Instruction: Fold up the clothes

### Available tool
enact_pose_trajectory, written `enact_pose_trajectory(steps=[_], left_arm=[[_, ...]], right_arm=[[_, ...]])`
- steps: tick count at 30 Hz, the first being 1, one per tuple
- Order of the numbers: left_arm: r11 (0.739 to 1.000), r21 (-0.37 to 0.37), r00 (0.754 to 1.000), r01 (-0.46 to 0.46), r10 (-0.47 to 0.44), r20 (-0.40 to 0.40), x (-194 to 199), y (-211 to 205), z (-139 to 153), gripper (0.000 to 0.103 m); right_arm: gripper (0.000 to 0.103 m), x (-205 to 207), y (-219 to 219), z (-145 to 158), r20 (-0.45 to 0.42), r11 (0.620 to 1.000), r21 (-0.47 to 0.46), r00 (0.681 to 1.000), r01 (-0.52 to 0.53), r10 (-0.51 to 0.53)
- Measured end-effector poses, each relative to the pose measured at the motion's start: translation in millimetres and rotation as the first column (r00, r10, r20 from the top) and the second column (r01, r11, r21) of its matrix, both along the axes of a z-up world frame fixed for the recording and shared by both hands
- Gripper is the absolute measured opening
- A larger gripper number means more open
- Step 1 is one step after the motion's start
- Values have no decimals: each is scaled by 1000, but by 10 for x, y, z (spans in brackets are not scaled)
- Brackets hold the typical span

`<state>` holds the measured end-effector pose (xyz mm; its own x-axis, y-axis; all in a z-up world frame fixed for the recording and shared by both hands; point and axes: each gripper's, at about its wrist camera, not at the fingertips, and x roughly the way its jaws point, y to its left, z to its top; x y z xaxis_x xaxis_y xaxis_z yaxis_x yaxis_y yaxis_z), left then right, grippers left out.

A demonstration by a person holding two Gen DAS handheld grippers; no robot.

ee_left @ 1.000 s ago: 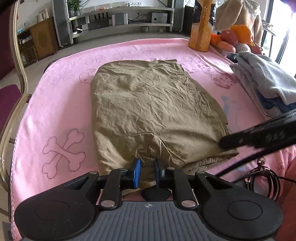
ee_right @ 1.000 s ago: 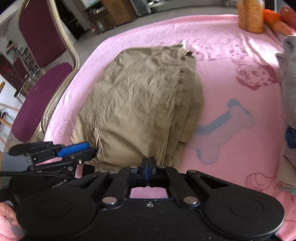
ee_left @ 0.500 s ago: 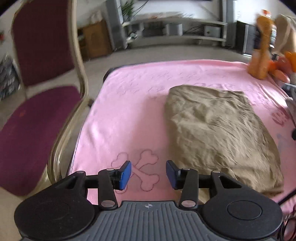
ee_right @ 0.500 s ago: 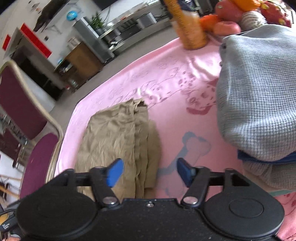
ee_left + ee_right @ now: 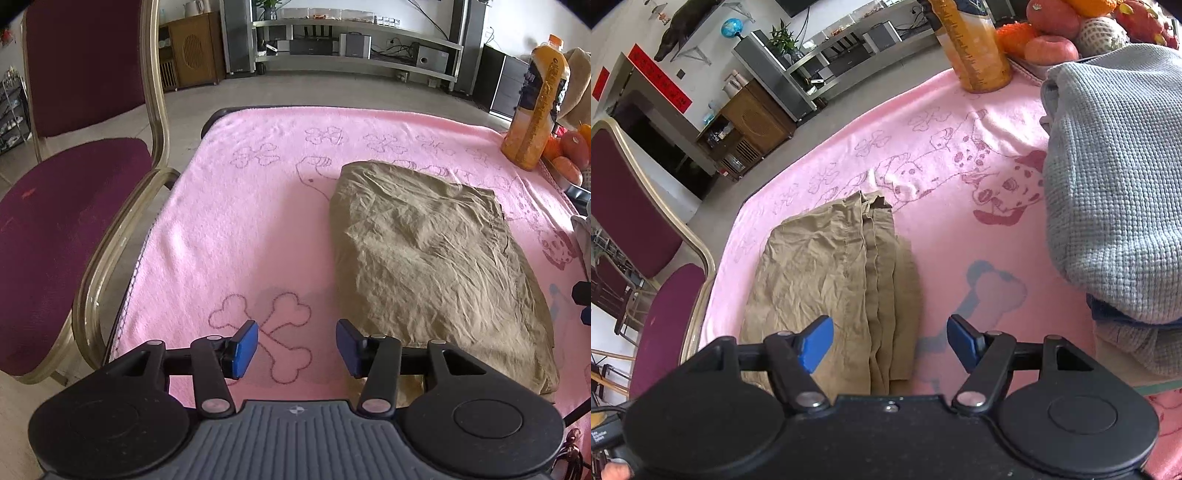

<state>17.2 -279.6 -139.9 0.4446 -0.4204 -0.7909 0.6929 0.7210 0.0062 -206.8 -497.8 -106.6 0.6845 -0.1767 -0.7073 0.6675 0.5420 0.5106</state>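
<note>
A folded khaki garment lies flat on the pink blanket; it also shows in the right wrist view with its layered edges on the right. My left gripper is open and empty, hovering over the blanket just left of the garment's near corner. My right gripper is open and empty, above the garment's near right edge. A stack of folded grey knit clothes lies to the right.
A maroon chair with a gold frame stands at the table's left edge. An orange juice bottle and a tray of fruit stand at the far right. A shelf unit stands across the floor.
Both grippers let go of the khaki garment's near edge, opened and drew back. The left one swung left toward the chair, the right one turned toward the grey stack.
</note>
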Motion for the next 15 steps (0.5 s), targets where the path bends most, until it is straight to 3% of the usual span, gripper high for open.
enact_pose_trajectory(steps=[4, 8, 11, 15], left_arm=[[997, -81, 995, -1, -7, -104, 123, 68, 66, 49], [994, -108, 987, 0, -17, -158, 291, 31, 184, 58], [995, -100, 986, 13, -30, -163, 400, -76, 234, 63], [991, -135, 968, 11, -44, -247, 504, -185, 101, 63]], right_arm=[[67, -37, 5, 82, 60, 1000, -24, 998, -1, 3], [67, -16, -52, 221, 141, 997, -66, 989, -29, 38], [67, 71, -139, 195, 115, 998, -48, 993, -32, 37], [64, 126, -251, 0, 64, 998, 59, 998, -10, 7]])
